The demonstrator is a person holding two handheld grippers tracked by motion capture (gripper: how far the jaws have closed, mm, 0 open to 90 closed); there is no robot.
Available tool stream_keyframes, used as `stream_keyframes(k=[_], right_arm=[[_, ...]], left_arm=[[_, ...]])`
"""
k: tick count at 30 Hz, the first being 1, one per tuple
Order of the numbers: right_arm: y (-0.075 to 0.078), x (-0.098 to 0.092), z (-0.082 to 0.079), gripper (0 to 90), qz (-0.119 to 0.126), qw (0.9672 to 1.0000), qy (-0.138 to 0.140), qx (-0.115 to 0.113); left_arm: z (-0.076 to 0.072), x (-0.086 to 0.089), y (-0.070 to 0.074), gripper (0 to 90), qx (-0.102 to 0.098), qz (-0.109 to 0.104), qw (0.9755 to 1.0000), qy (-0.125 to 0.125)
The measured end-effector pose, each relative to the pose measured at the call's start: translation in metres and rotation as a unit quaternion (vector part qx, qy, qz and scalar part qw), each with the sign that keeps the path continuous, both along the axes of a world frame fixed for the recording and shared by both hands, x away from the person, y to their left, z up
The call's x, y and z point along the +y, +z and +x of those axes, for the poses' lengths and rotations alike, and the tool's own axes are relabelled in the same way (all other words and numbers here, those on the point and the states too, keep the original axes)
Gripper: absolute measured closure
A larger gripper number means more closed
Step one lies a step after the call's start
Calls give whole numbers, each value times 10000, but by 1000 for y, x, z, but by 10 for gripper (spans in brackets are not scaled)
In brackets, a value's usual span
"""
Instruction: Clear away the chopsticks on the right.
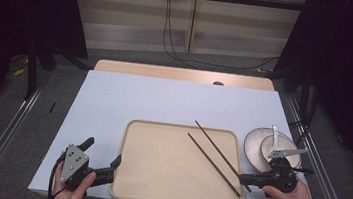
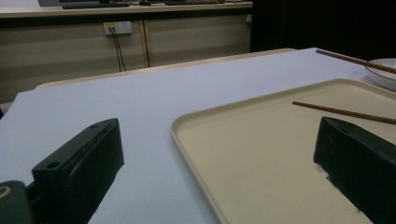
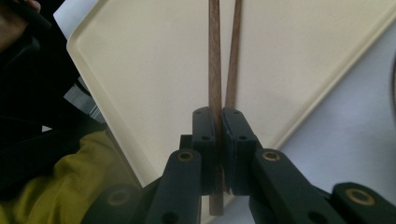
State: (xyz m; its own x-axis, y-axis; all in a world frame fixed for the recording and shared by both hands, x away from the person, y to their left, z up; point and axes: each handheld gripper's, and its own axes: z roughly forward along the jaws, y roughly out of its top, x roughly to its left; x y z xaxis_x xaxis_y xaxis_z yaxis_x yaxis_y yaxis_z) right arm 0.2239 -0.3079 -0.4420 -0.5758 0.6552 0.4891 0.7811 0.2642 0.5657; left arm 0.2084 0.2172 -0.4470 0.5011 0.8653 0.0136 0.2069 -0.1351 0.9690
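Chopstick (image 3: 215,70) clamped in right tongs (image 1: 245,178) over tray (image 1: 154,187) edge; left tongs (image 1: 102,159) apart.

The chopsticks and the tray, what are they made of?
The chopsticks look like wood: dark brown with fine grain lines along them and a dull finish. The tray is probably plastic: one even cream colour, smooth, with a rounded moulded rim and a soft sheen, though the look alone can't rule out another smooth material.
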Motion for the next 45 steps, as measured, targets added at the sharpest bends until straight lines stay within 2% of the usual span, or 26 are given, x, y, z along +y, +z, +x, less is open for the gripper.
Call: stream_keyframes(k=[5,15,25,45], right_arm=[[-9,11,0,842,20,9999,55,153],[-22,26,0,841,-195,9976,227,621],[-27,30,1,841,-359,9961,234,776],[-28,31,0,832,-371,9966,197,708]], left_arm=[[0,0,0,15,-2,-25,10000,38],[0,0,0,15,1,4,10000,-2],[0,0,0,15,11,-7,10000,-5],[0,0,0,15,16,13,10000,-8]])
